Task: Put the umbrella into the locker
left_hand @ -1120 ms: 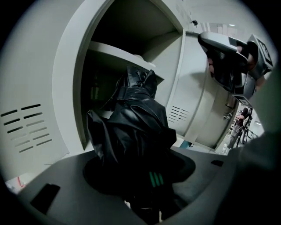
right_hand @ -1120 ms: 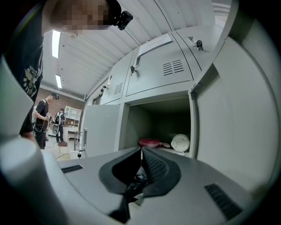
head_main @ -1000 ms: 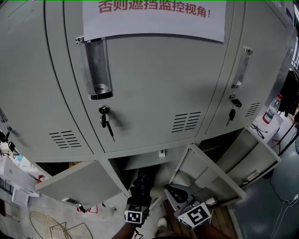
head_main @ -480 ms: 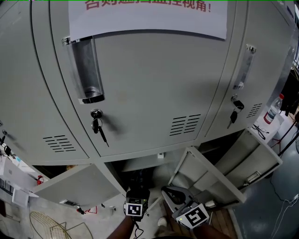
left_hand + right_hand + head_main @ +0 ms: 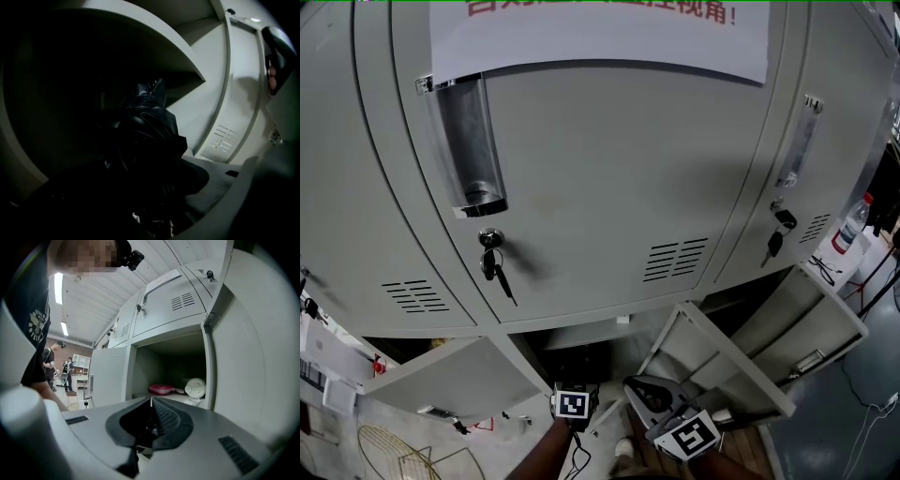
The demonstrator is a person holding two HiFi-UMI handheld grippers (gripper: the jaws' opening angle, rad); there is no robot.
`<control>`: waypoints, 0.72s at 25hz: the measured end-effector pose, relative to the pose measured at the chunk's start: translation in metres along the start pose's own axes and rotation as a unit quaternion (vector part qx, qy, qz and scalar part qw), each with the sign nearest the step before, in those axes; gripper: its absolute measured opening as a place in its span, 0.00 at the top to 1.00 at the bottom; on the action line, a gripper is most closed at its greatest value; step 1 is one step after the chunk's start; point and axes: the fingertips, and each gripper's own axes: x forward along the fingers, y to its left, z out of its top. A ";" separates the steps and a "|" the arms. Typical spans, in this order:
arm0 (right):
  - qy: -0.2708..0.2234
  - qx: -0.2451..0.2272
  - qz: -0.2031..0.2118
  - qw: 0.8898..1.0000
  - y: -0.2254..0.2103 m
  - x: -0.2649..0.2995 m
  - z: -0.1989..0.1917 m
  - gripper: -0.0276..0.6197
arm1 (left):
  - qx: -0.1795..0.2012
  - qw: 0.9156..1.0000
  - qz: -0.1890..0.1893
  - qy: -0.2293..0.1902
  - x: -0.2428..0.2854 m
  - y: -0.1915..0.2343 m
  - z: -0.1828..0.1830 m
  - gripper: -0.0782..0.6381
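Note:
A black folded umbrella [image 5: 149, 136] fills the middle of the left gripper view, its tip pointing into the dark lower locker compartment [image 5: 581, 345]. My left gripper [image 5: 575, 382] reaches into that opening, its marker cube at the mouth, and is shut on the umbrella. Its jaws are lost in the dark. The compartment's shelf [image 5: 154, 33] and grey side wall [image 5: 211, 93] curve around the umbrella. My right gripper [image 5: 636, 386] hangs just to the right, outside the locker. Its jaws [image 5: 151, 404] are shut with nothing between them.
Grey locker doors hang open on the left [image 5: 459, 375] and the right [image 5: 722, 361]. Keys [image 5: 492, 262] dangle from the upper door's lock. The right gripper view shows another open compartment with a pink item [image 5: 161, 389] and a white round item [image 5: 195, 387]. A wire basket [image 5: 389, 450] sits on the floor.
My left gripper has moved forward into the lower compartment, carrying the umbrella deeper, so less of it shows in the head view. The right gripper has stayed put.

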 end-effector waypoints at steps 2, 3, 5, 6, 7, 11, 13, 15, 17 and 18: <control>0.001 0.002 0.000 1.000 -0.002 0.001 -0.002 0.91 | -0.002 1.000 0.001 0.000 0.006 0.003 0.007 0.53; 0.001 0.003 -0.001 1.000 -0.003 0.002 -0.002 0.91 | -0.003 1.000 0.000 0.001 0.009 0.005 0.010 0.53; 0.000 0.006 -0.001 1.000 -0.004 0.004 -0.002 0.91 | -0.007 1.000 0.000 0.008 0.016 0.008 0.013 0.53; -0.001 0.006 0.000 1.000 -0.005 0.004 -0.002 0.91 | -0.011 1.000 0.000 0.012 0.020 0.010 0.014 0.53; -0.001 0.006 0.000 1.000 -0.005 0.005 -0.002 0.91 | -0.015 1.000 -0.001 0.016 0.023 0.011 0.015 0.53; 0.003 0.009 0.001 1.000 -0.007 0.008 -0.003 0.91 | -0.034 0.999 -0.006 0.024 0.033 0.017 0.016 0.53; 0.005 0.011 0.001 1.000 -0.007 0.009 -0.004 0.91 | -0.036 0.999 -0.004 0.020 0.036 0.020 0.020 0.52; 0.005 0.012 0.001 1.000 -0.008 0.010 -0.005 0.91 | -0.041 0.999 -0.002 0.020 0.038 0.021 0.021 0.51; 0.005 0.014 0.002 1.000 -0.008 0.011 -0.004 0.91 | -0.046 0.999 0.003 0.024 0.041 0.023 0.019 0.51; 0.006 0.014 0.003 1.000 -0.007 0.011 -0.004 0.91 | -0.046 0.999 0.005 0.025 0.042 0.024 0.019 0.51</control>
